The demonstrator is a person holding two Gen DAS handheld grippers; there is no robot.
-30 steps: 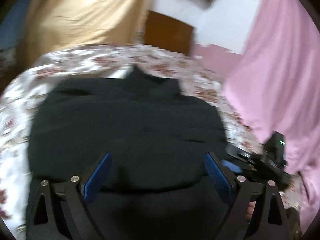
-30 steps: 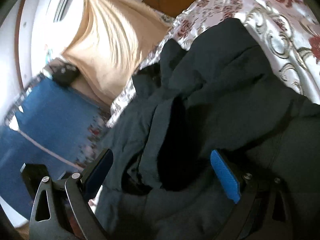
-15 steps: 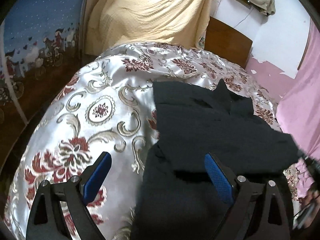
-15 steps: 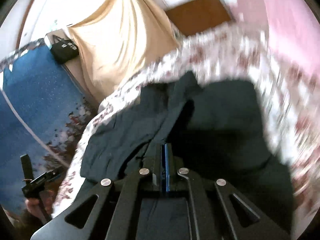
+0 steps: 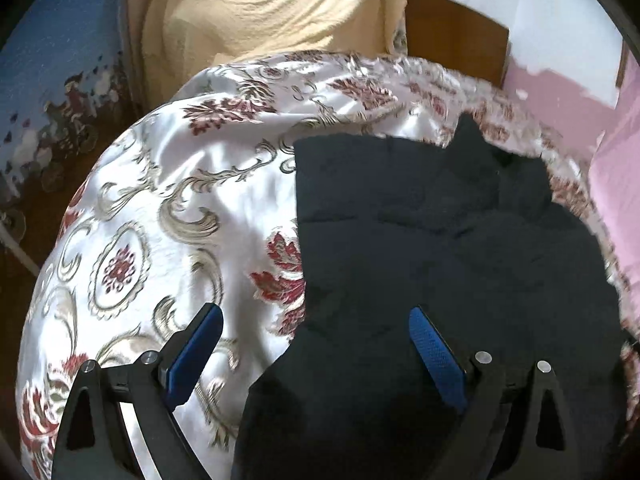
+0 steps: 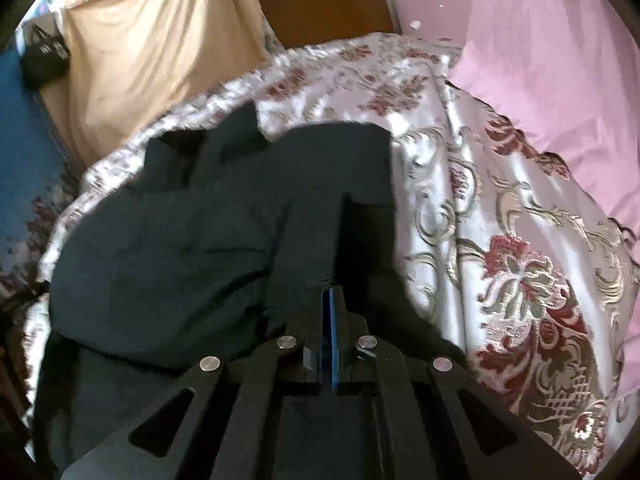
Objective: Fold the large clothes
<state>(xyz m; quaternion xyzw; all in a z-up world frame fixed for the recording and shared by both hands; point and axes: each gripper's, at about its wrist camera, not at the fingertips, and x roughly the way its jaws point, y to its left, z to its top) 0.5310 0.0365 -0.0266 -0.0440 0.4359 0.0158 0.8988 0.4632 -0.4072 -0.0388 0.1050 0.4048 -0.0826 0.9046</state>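
A large black garment (image 5: 440,240) lies spread on a bed covered with a white floral bedspread (image 5: 160,220). My left gripper (image 5: 316,344) is open and hovers over the garment's left edge. Its right pad is above the black cloth and its left pad above the bedspread, with nothing pinched. In the right wrist view my right gripper (image 6: 331,292) is shut, its blue pads pressed together on a raised fold of the black garment (image 6: 180,260) near its right side. The cloth rises toward the fingertips there. The bedspread (image 6: 480,200) shows to the right of it.
A yellow cloth (image 5: 260,12) hangs behind the bed beside a brown wooden headboard (image 6: 324,4). Pink fabric (image 6: 540,60) lies along the bed's right side. A blue patterned cloth (image 5: 52,60) hangs at the left, and a black bag (image 6: 42,56) rests beyond the bed.
My right gripper went from open around a fold of the black garment to shut on it, and rose. My left gripper, still open, swung from over the garment's middle to its left edge.
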